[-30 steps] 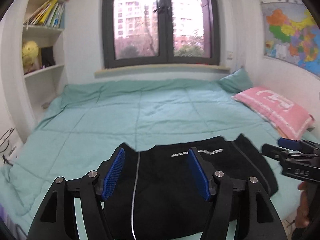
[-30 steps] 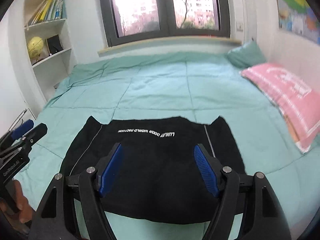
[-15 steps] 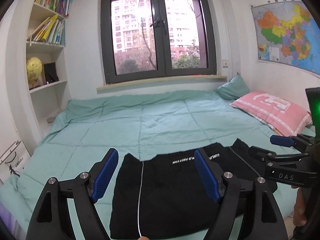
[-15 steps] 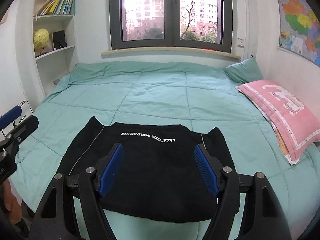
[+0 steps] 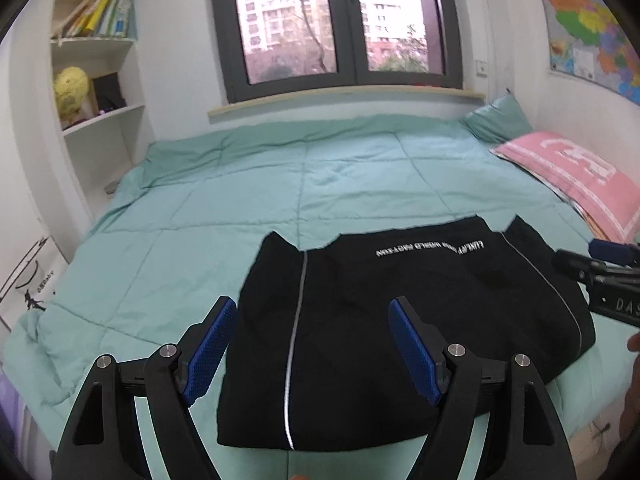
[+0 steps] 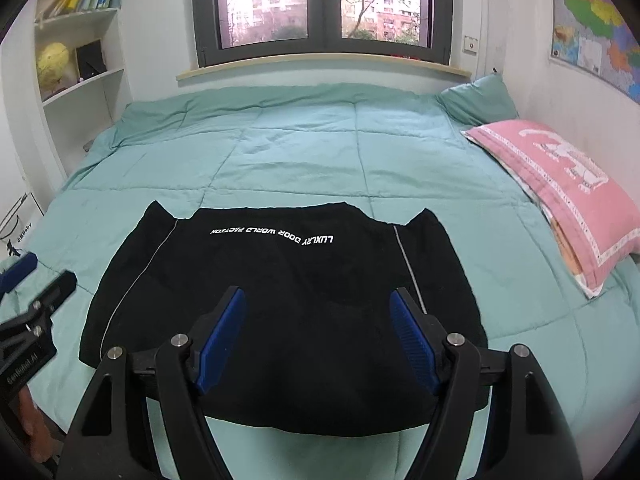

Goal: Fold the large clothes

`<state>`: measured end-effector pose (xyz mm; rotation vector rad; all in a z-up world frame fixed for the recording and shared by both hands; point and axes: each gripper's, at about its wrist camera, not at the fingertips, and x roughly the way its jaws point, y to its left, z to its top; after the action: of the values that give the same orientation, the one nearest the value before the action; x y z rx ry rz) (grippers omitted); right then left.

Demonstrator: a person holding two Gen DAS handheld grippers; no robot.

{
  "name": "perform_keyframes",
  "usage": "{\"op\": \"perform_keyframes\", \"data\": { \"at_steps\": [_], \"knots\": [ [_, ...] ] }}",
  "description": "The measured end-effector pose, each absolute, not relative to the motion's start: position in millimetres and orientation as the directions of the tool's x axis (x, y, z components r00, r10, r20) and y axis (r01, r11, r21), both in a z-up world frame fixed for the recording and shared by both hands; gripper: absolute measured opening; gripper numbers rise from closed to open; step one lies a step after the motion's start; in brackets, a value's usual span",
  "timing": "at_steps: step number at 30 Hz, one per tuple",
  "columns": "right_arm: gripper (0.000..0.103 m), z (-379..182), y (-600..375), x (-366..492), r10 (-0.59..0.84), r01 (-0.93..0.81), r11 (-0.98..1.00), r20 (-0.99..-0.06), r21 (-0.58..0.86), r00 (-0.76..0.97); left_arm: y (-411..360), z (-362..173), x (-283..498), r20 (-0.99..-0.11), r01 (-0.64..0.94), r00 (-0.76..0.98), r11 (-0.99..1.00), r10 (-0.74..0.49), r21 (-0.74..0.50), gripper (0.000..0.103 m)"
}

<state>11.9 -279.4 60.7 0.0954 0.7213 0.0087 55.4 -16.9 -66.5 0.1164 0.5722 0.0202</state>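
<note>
A black garment (image 5: 400, 312) with white lettering and thin grey piping lies folded flat near the front edge of the green bed; it also shows in the right wrist view (image 6: 288, 292). My left gripper (image 5: 310, 344) is open and empty, held above the garment's left half. My right gripper (image 6: 318, 336) is open and empty, held above the garment's near middle. The right gripper's fingers show at the right edge of the left wrist view (image 5: 600, 276). The left gripper's fingers show at the left edge of the right wrist view (image 6: 36, 300).
The green quilt (image 6: 304, 152) covers the bed (image 5: 240, 200). A pink pillow (image 6: 560, 184) and a green pillow (image 6: 476, 100) lie at the right. White shelves (image 5: 96, 80) with books and a yellow globe stand at the left. A window (image 6: 324, 4) is behind.
Both grippers have tilted back down and moved in over the garment after lifting away half a second ago. The garment has not moved. Both stay open.
</note>
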Motion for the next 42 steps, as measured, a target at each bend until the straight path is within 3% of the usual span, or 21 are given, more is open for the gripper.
{"op": "perform_keyframes", "data": {
  "at_steps": [13, 42],
  "knots": [
    [0.077, 51, -287, 15, 0.054, 0.033, 0.993, -0.675, 0.115, 0.736, -28, -70, 55, -0.544, 0.044, 0.838, 0.989, 0.04, 0.141, 0.079],
    [0.077, 35, -281, 24, 0.069, 0.017, 0.993, -0.707, 0.114, 0.703, -15, -73, 70, -0.577, 0.004, 0.816, 0.998, 0.032, 0.061, 0.079]
  ]
}}
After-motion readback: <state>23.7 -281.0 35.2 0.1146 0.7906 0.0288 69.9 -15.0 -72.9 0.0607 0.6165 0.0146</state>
